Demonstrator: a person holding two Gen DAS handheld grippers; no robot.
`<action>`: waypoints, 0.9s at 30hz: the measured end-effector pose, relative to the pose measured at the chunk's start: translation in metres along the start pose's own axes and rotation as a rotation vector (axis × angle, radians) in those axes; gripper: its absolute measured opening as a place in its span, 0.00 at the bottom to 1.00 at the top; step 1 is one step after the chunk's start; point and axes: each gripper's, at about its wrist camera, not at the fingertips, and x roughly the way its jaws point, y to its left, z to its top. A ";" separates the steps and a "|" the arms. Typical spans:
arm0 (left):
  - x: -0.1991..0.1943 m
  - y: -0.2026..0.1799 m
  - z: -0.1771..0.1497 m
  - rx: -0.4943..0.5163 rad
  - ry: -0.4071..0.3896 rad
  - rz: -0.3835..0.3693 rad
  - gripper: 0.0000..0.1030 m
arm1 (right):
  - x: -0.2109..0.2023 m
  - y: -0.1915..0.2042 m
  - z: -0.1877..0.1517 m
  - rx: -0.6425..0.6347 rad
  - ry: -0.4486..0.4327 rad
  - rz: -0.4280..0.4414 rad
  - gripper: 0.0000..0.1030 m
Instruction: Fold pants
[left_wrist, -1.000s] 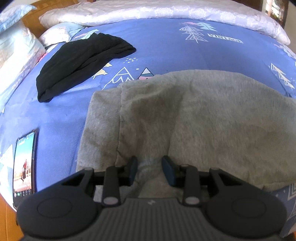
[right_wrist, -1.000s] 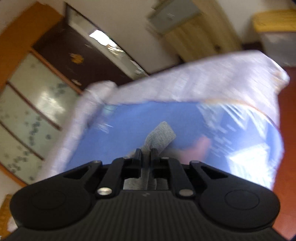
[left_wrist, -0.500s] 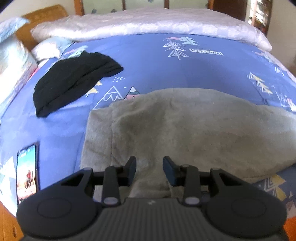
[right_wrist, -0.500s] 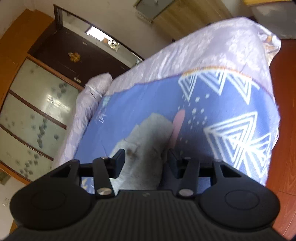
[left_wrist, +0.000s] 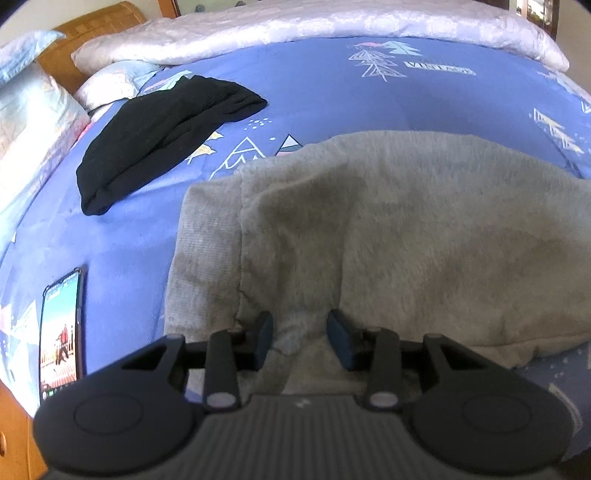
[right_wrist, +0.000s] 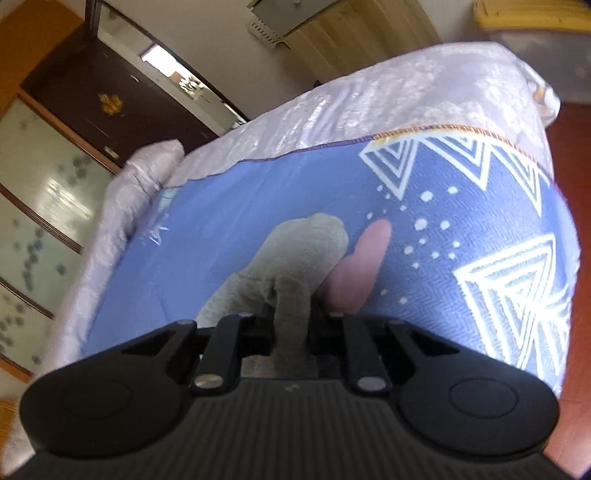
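On the bed's blue patterned cover (left_wrist: 332, 92) the grey fleecy pants (left_wrist: 388, 229) lie spread, their ribbed waistband toward the left in the left wrist view; the left gripper (left_wrist: 300, 338) hovers over the near edge, jaws apart with a raised fold between them, having just widened slightly; the right gripper (right_wrist: 290, 325) has just closed, jaws clamped on a bunched strip of the pants; a black garment (left_wrist: 162, 133) and a lit phone (left_wrist: 61, 332) lie to the left, well apart.
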 end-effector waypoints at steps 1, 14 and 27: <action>-0.004 0.002 0.001 -0.009 -0.002 -0.010 0.35 | -0.007 0.011 0.000 -0.033 -0.016 0.019 0.17; -0.071 0.014 -0.003 -0.104 -0.186 -0.207 0.39 | -0.110 0.194 -0.133 -0.653 0.036 0.554 0.18; -0.065 0.037 -0.029 -0.110 -0.151 -0.273 0.46 | -0.091 0.254 -0.303 -1.123 0.400 0.586 0.65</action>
